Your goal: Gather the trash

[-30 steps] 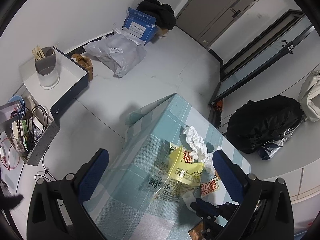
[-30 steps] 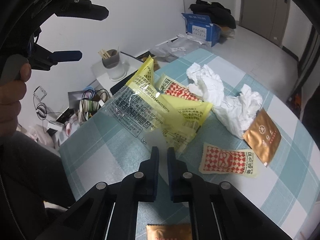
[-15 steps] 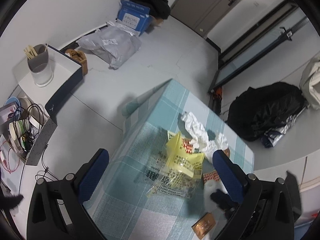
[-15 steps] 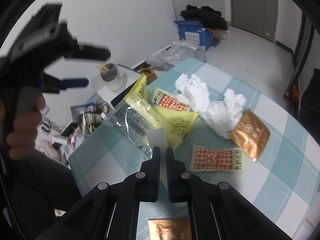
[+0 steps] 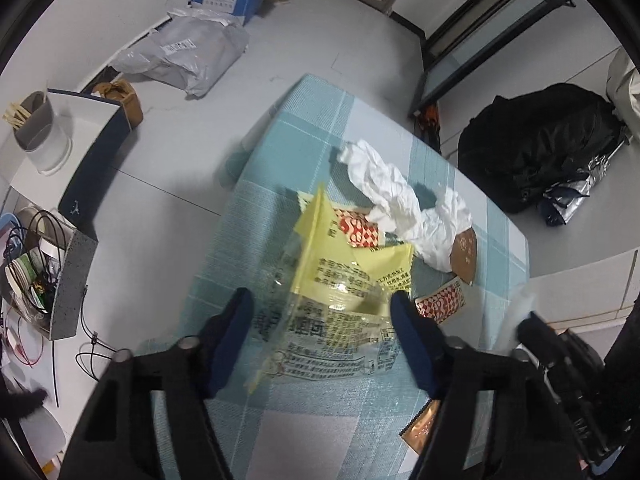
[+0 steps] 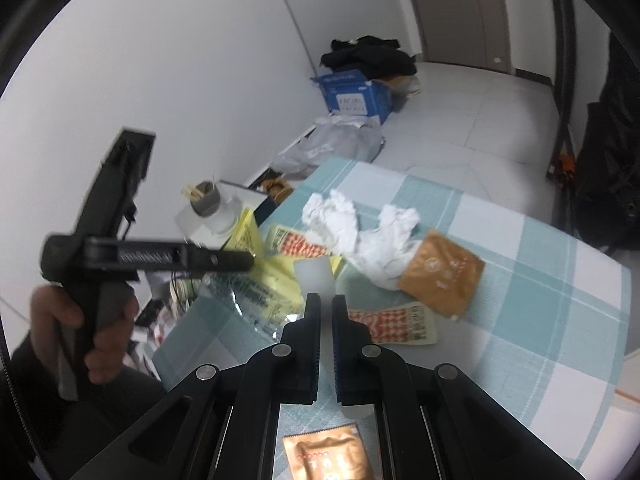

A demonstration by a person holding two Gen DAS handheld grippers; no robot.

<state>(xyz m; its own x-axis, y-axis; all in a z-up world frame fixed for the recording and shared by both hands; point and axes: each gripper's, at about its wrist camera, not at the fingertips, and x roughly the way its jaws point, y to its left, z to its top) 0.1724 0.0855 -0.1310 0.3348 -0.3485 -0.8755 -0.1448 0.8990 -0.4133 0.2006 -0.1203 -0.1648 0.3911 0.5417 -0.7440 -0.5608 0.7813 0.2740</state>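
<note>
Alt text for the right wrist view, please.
The right hand-held gripper is shut on a small translucent white strip above a checked tablecloth littered with crumpled tissue, sauce packets and a yellow wrapper. The left hand-held gripper reaches in beside it.

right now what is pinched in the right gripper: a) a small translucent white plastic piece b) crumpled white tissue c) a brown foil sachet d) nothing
A: the right gripper has its jaws shut on a small translucent white plastic piece that sticks up from between them, while the crumpled white tissue and the brown foil sachet lie on the checked tablecloth.
</note>
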